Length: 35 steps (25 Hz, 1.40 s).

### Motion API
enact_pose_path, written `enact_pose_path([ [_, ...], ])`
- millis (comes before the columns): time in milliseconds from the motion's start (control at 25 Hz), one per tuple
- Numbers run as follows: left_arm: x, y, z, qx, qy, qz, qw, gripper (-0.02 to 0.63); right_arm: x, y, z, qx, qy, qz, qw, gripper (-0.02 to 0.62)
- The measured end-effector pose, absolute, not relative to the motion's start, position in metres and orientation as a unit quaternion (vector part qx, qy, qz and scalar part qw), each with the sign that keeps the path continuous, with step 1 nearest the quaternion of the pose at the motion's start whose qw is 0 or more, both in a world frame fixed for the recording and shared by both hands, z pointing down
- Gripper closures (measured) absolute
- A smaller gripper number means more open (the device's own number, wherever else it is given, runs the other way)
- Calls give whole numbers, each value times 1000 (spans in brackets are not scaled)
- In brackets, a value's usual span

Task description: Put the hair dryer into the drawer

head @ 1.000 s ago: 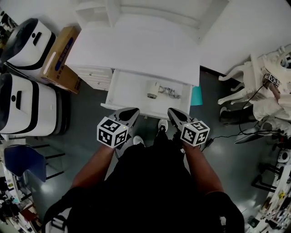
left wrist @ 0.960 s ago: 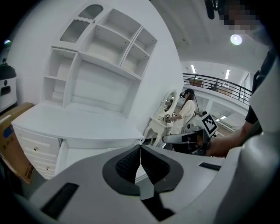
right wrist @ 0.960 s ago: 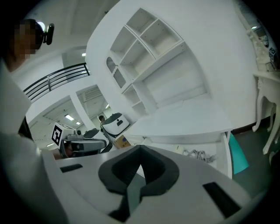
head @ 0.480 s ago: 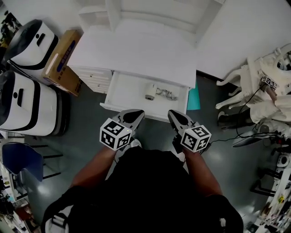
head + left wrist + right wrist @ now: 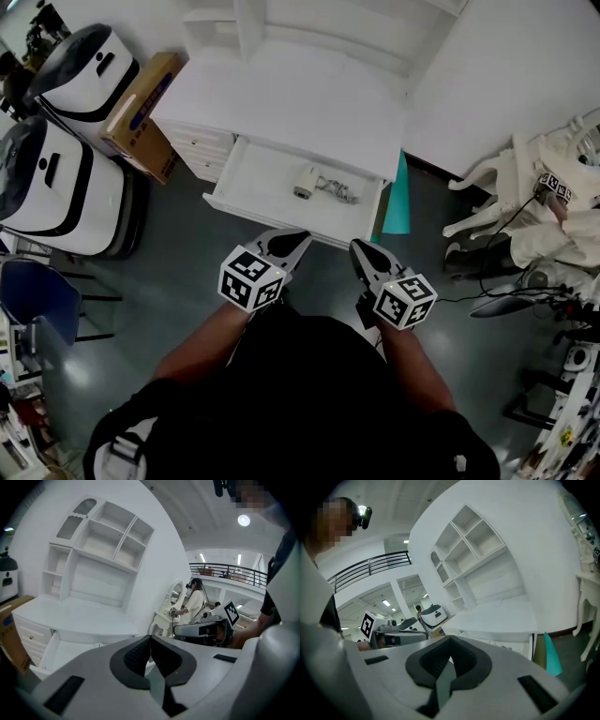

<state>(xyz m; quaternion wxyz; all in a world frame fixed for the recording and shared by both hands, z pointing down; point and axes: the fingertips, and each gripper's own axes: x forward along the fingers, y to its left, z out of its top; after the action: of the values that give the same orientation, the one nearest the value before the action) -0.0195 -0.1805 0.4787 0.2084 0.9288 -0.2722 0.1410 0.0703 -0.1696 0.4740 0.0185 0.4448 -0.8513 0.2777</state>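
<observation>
The white hair dryer point(image 5: 305, 181) lies in the open white drawer point(image 5: 281, 221) under the desk, its cord point(image 5: 339, 188) coiled beside it on the right. My left gripper point(image 5: 298, 236) point(image 5: 150, 637) hangs in front of the drawer's front edge, a little short of it, shut and empty. My right gripper point(image 5: 359, 246) point(image 5: 450, 639) is level with it on the right, jaws pressed together with nothing between them. Both point toward the desk, and neither touches the drawer.
The white desk point(image 5: 300, 103) with shelves stands against the wall. Two white-and-black machines point(image 5: 56, 178) and a cardboard box point(image 5: 145, 112) are at the left, a blue chair point(image 5: 37, 300) lower left. A teal panel point(image 5: 396, 202), a white ornate chair point(image 5: 506, 173) and a person point(image 5: 562, 220) are at the right.
Both grippers have drawn back from the drawer's front edge and risen a little; a gap of floor now shows between them and the drawer. The hair dryer has not moved.
</observation>
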Motion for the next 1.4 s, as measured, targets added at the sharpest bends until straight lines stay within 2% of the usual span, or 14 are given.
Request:
enact_pose_path([
  [640, 2, -120, 474, 915, -321, 138, 203, 595, 121, -105, 469, 444, -855, 267, 10, 571],
  [1400, 19, -92, 470, 917, -321, 145, 186, 595, 135, -81, 473, 447, -855, 263, 4, 571],
])
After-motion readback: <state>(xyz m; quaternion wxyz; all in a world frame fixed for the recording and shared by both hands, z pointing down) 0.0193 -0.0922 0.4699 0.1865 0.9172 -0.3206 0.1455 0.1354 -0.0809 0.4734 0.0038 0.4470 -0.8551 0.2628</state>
